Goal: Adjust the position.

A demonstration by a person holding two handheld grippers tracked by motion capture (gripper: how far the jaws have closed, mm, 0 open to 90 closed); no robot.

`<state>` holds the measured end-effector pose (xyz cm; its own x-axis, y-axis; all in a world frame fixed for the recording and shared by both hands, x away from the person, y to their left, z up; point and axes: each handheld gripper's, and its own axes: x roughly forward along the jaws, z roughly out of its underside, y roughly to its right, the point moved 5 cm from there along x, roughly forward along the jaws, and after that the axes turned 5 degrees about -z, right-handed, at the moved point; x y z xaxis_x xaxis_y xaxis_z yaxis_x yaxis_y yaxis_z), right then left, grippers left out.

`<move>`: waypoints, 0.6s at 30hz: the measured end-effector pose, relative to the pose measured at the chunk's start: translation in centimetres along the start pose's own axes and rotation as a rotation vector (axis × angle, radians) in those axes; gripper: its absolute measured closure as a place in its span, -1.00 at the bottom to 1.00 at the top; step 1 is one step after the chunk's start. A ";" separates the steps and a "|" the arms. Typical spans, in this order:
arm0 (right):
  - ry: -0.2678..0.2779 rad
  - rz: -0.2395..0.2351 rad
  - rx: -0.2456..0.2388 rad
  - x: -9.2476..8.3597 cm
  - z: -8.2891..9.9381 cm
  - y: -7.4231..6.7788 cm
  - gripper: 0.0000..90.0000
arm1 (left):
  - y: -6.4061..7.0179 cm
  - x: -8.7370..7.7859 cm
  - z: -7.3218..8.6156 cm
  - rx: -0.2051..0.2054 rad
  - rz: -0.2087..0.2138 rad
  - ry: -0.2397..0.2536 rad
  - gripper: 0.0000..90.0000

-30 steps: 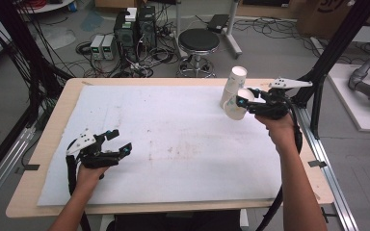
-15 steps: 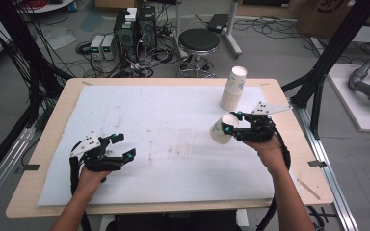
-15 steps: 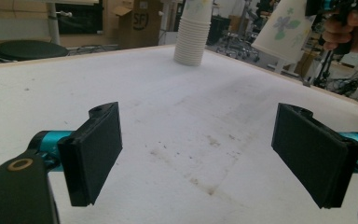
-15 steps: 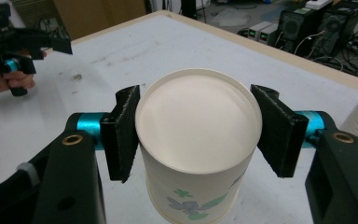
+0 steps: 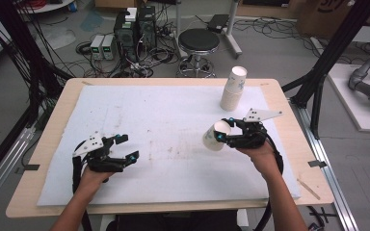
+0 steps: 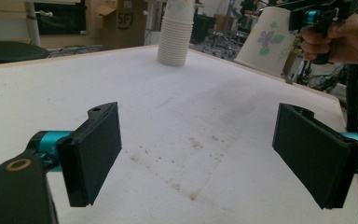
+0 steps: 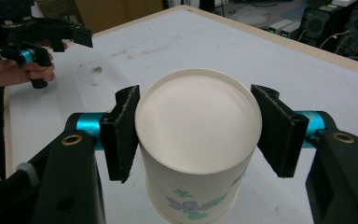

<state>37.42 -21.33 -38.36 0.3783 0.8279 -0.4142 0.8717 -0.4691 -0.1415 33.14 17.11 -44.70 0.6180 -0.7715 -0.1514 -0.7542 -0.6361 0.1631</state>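
Right gripper (image 5: 221, 136) clamps one paper cup (image 5: 215, 136), tilted above the mat, near of the cup stack (image 5: 234, 88). Left gripper (image 5: 125, 149), jaws just opening wide, holds nothing. Judged step: carrying the separated cup; next calls for setting it upright on the mat.

A lab: computer towers (image 5: 135, 29), tangled cables (image 5: 33, 62), black rig frame (image 5: 335, 53).
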 end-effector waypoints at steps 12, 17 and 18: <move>0.025 -0.057 -0.024 1.0 0.6 -1.7 -0.16 | 0.9 0.6 -0.1 0.079 0.052 0.005 -0.64; 0.017 -0.094 -0.053 1.9 0.8 -2.9 -0.17 | 1.7 0.9 -0.2 0.065 0.078 -0.040 -0.66; 0.015 -0.103 -0.055 2.0 0.8 -3.2 -0.17 | 1.9 1.0 -0.2 0.055 0.087 -0.039 -0.66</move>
<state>35.18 -18.43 -39.43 0.2898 0.8758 -0.3861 0.9220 -0.3637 -0.1330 32.37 15.11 -44.36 0.5415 -0.8218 -0.1770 -0.8162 -0.5644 0.1236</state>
